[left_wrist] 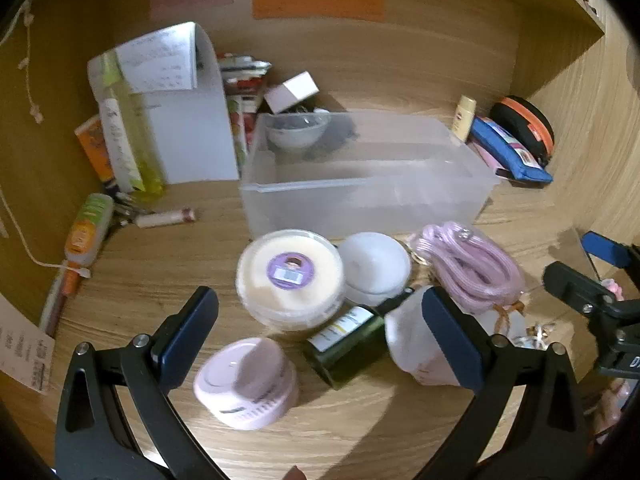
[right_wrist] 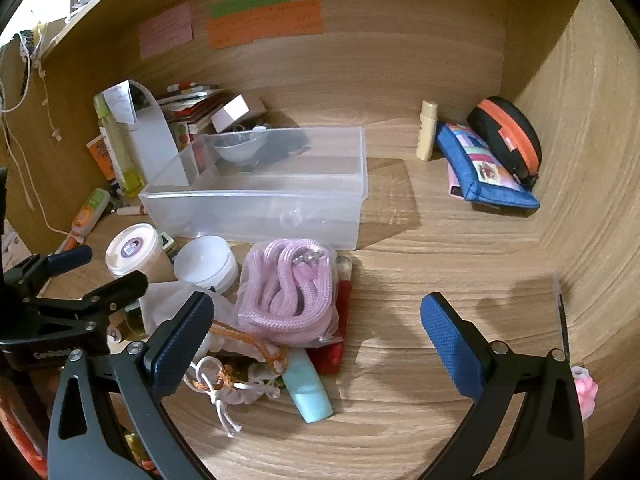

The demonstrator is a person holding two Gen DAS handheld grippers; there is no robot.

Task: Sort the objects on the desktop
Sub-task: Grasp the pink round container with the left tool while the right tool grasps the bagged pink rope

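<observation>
A clear plastic bin [left_wrist: 484, 184] [right_wrist: 256, 208] stands mid-desk. In front of it lie a cream tub with a purple label [left_wrist: 290, 276] [right_wrist: 132, 250], a white jar [left_wrist: 374, 266] [right_wrist: 206, 262], a bagged pink cord [left_wrist: 472, 266] [right_wrist: 286, 296], a dark green bottle [left_wrist: 344, 340] on its side, a pink round case [left_wrist: 246, 384] and a mint tube [right_wrist: 310, 392]. My left gripper [left_wrist: 320, 344] is open above the pink case and green bottle. My right gripper [right_wrist: 318, 344] is open, its left finger over the cord pile.
A white folder stand [left_wrist: 188, 120], books and a yellow bottle [left_wrist: 124, 128] crowd the back left. A blue pouch [right_wrist: 484, 168], an orange-trimmed black case [right_wrist: 508, 136] and a cream tube [right_wrist: 426, 130] sit back right. Wooden walls enclose the desk.
</observation>
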